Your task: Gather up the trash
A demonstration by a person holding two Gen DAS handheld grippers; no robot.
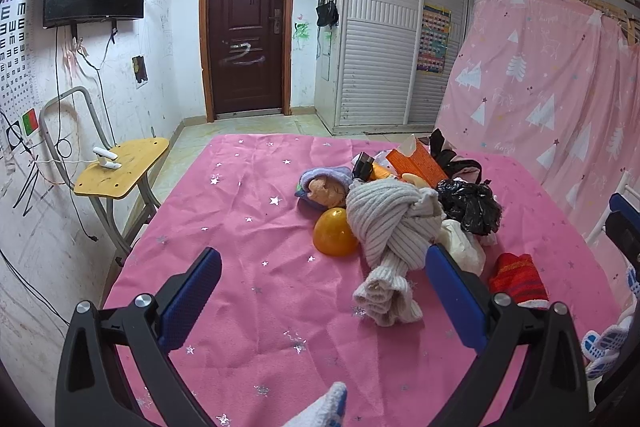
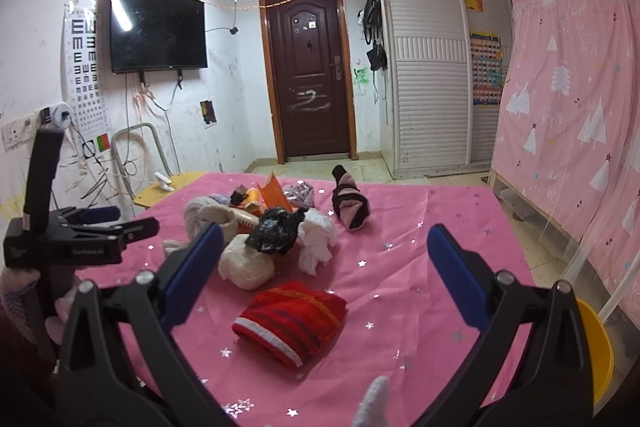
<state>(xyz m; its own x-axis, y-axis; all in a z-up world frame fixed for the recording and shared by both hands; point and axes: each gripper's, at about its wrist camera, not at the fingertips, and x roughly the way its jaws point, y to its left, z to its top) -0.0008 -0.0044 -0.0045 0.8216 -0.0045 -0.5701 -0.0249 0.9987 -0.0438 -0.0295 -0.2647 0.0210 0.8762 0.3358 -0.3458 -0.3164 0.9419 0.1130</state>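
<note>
A pile lies on the pink star-print tablecloth [image 1: 240, 227]: a crumpled black plastic bag [image 1: 470, 205] [image 2: 276, 231], crumpled white tissue [image 1: 464, 247] [image 2: 318, 241], an orange carton [image 1: 420, 163] [image 2: 276, 197], an orange ball [image 1: 334, 233], a grey knit sock [image 1: 388, 223] and a red striped sock [image 1: 518, 279] [image 2: 292, 319]. My left gripper [image 1: 323, 255] hovers open just before the ball and grey sock, holding nothing. My right gripper [image 2: 325, 233] is open above the red sock, facing the black bag, and is empty too.
A purple sock with a plush toy [image 1: 324, 185], a pink-and-black sock [image 2: 352, 207] and a cream rolled sock [image 2: 246, 265] share the pile. A yellow bin [image 2: 596, 351] stands off the table's right edge. A yellow stool [image 1: 124, 167] stands left. Pink curtain [image 2: 580, 107] at right.
</note>
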